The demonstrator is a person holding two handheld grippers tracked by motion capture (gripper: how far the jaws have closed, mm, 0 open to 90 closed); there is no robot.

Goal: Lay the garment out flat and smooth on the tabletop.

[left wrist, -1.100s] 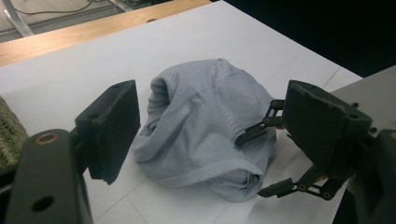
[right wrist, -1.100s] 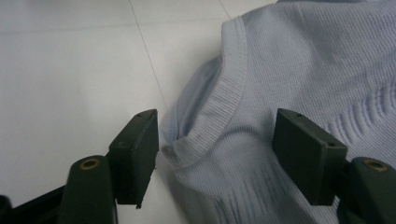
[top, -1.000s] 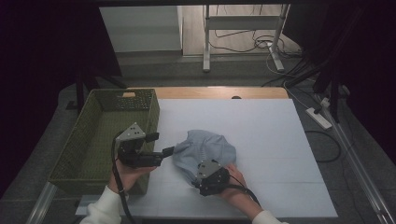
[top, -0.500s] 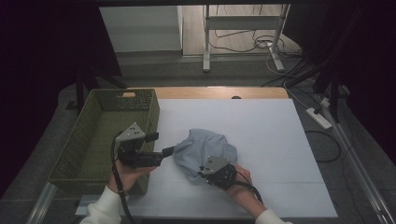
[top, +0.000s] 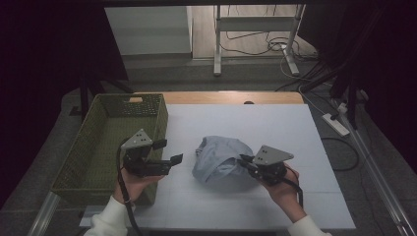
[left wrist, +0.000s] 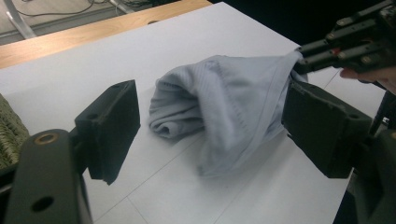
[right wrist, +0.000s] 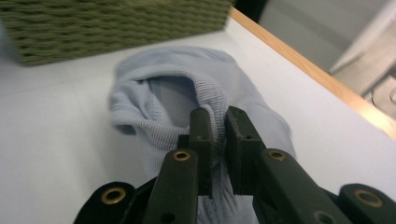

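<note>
A crumpled light blue-grey garment (top: 216, 156) lies mid-table on the white table (top: 275, 123). My right gripper (top: 244, 160) is at the garment's right side. Its jaws have just been closing and are now shut on a ribbed edge of the cloth (right wrist: 154, 98), which rises between the pads of this gripper (right wrist: 217, 126). That edge is lifted and stretched toward the right gripper (left wrist: 301, 63). My left gripper (top: 169, 151) hangs open to the left of the garment, apart from it. In its own view the garment (left wrist: 224, 107) lies beyond the wide jaws of the left gripper (left wrist: 215, 126).
A green woven basket (top: 162, 118) stands at the table's left edge, right beside my left hand; its wall (right wrist: 112, 23) is behind the garment in the right gripper view. A wooden strip (top: 226, 97) runs along the table's far edge.
My right gripper closed on the garment's near edge, then rose and drew to the right, pulling the cloth up with it. The left gripper stayed where it was, open.
</note>
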